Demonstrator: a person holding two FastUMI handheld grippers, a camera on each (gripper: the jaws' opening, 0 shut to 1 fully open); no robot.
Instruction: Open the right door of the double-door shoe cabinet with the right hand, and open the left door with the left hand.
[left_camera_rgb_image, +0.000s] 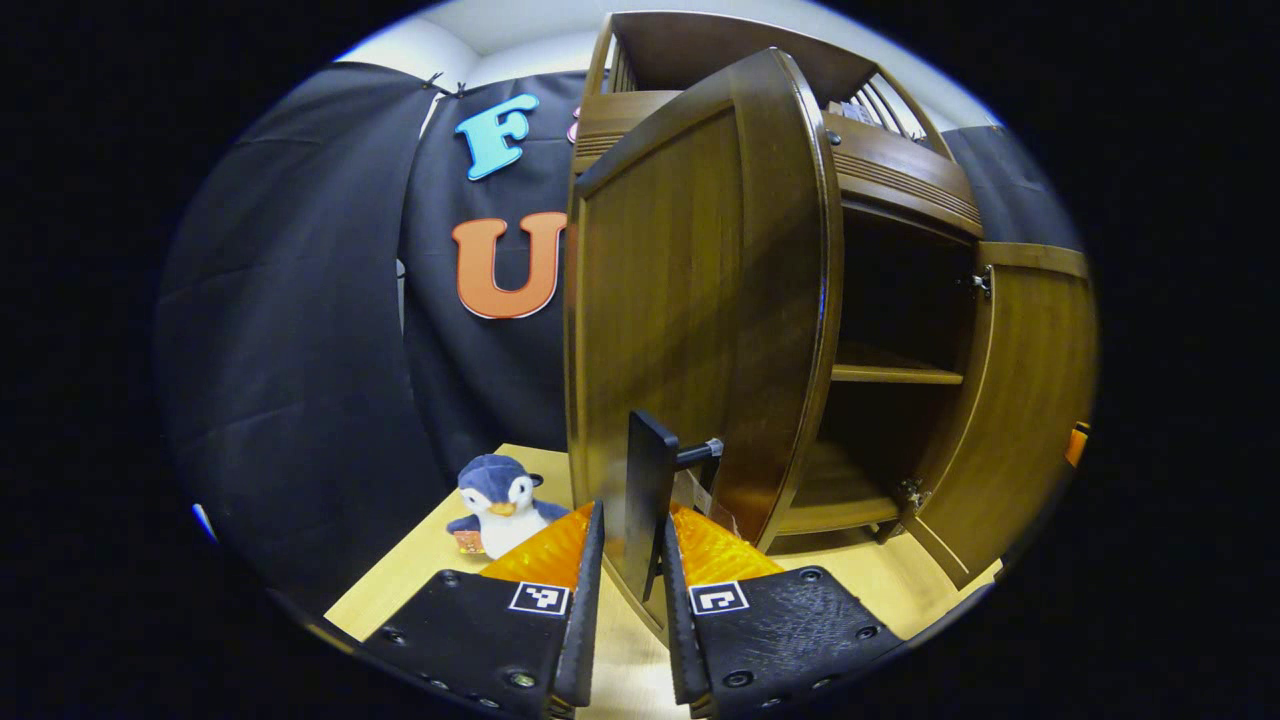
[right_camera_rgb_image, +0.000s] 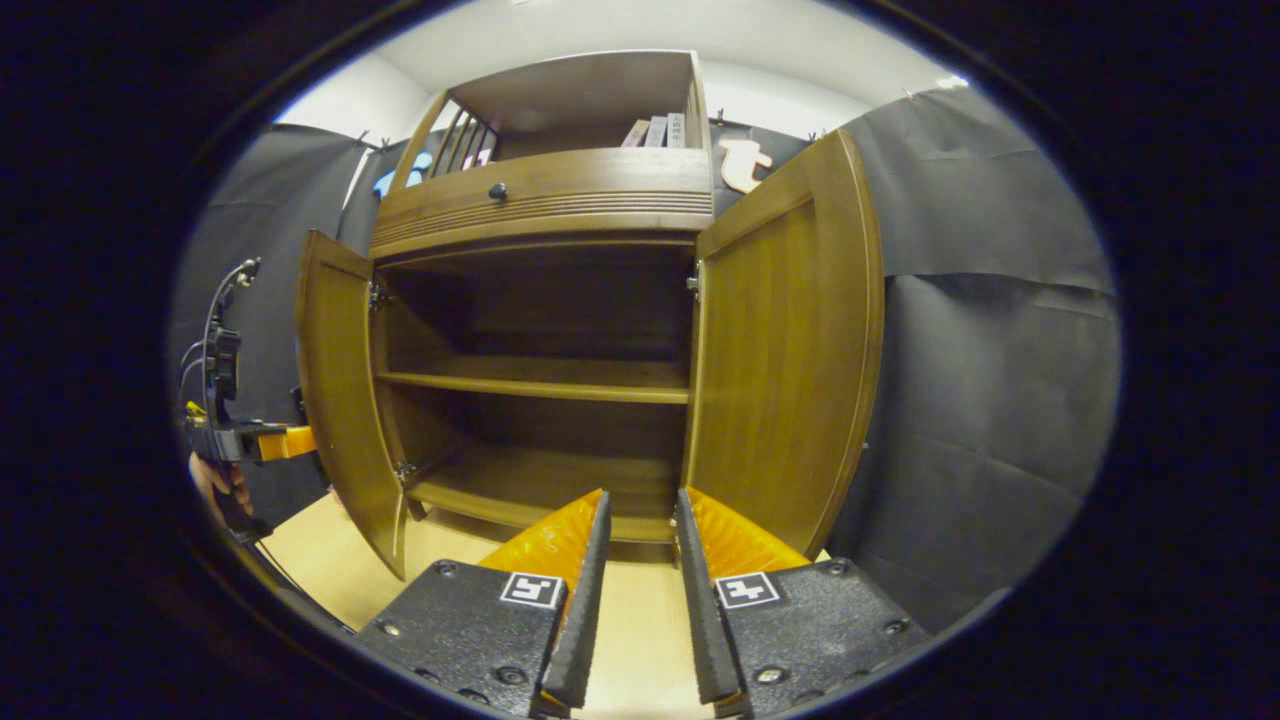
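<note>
The brown shoe cabinet (right_camera_rgb_image: 545, 200) stands with both doors swung wide. In the left gripper view the left door (left_camera_rgb_image: 690, 300) fills the middle, and its dark handle (left_camera_rgb_image: 650, 470) stands between the fingers of my left gripper (left_camera_rgb_image: 633, 515), which is shut on it. The right door (left_camera_rgb_image: 1020, 400) hangs open at the far right. In the right gripper view my right gripper (right_camera_rgb_image: 642, 500) is open with nothing between its fingers, facing the bare shelves (right_camera_rgb_image: 540, 385) between the left door (right_camera_rgb_image: 345, 400) and the right door (right_camera_rgb_image: 790, 370). The left gripper (right_camera_rgb_image: 250, 440) and a hand (right_camera_rgb_image: 215, 485) show beside the left door.
A plush penguin (left_camera_rgb_image: 497, 505) sits on the light wooden table (left_camera_rgb_image: 400, 590), left of the open left door. Books (right_camera_rgb_image: 655, 130) stand on the cabinet's top shelf, above a drawer with a knob (right_camera_rgb_image: 497, 190). Black cloth walls close in on both sides.
</note>
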